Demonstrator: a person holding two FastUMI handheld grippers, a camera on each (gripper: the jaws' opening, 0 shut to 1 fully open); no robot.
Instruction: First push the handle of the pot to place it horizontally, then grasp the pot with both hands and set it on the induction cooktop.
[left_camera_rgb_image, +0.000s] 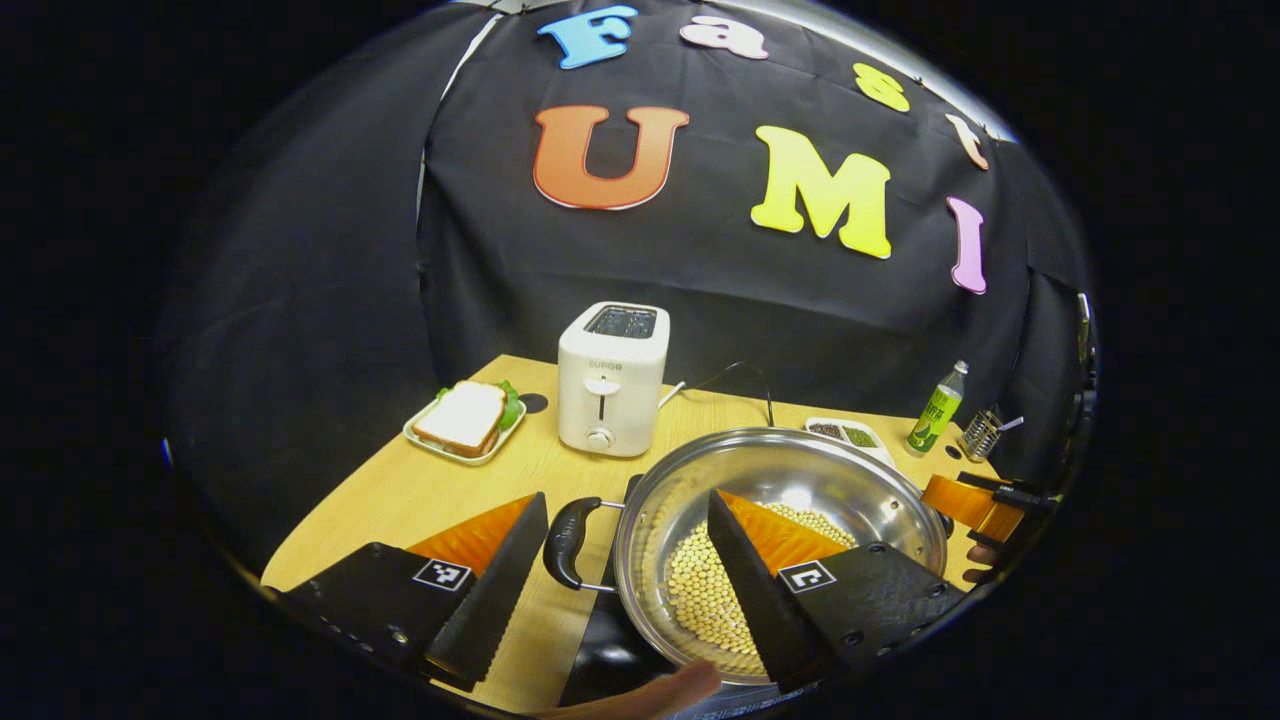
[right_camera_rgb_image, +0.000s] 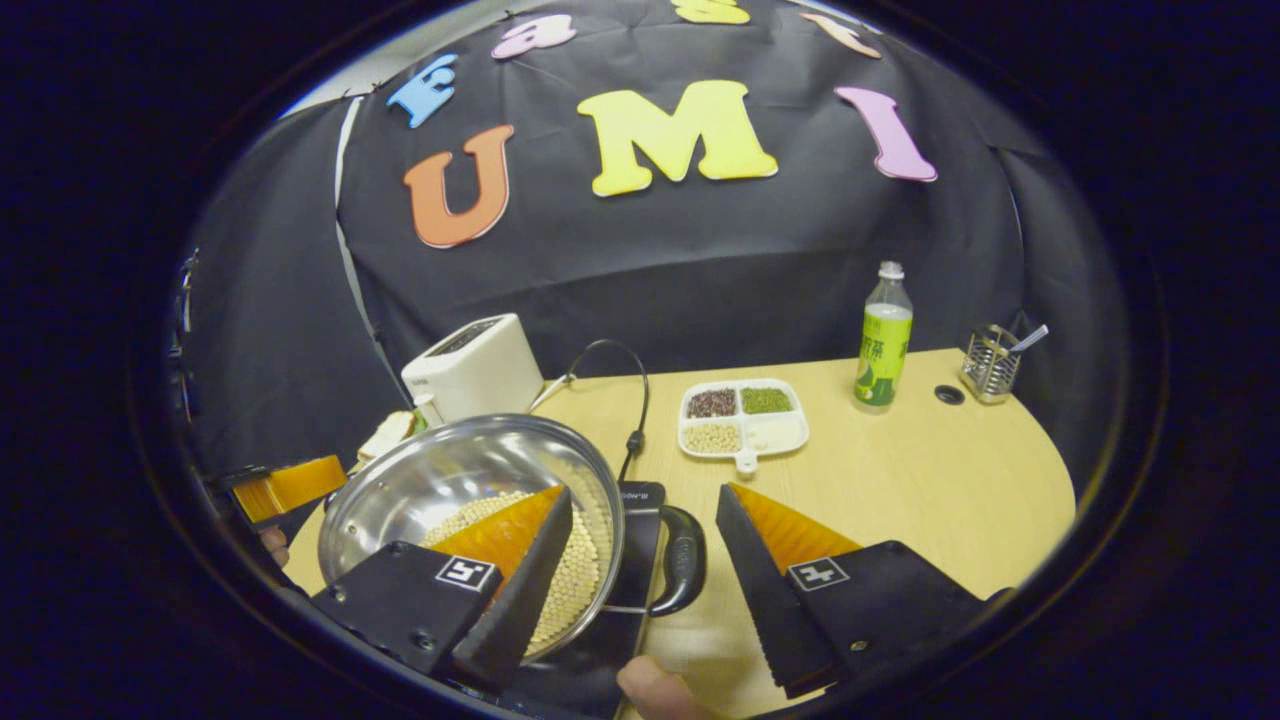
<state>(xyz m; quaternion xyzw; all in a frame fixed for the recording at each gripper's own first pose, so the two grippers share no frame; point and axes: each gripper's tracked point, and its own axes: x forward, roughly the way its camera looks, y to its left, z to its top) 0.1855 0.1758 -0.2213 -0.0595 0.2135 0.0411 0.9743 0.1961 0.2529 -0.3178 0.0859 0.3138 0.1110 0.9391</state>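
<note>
Pot (left_camera_rgb_image: 780, 520) of beans sits on the induction cooktop (left_camera_rgb_image: 610, 650). My left gripper (left_camera_rgb_image: 625, 560) and right gripper (right_camera_rgb_image: 645, 555) gape wide, each straddling a handle (left_camera_rgb_image: 567, 541) without pressing.

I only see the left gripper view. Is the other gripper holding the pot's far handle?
Observer: No. The right gripper is open. The handle sits between its fingers, and neither presses on it.
Child: What's plugged in?
Observer: The cooktop. A wire drops to a plug at its back edge.
Child: How many boxes are in the tray?
Observer: Four: dark beans, green ones, pale yellow ones, and something white.
</note>
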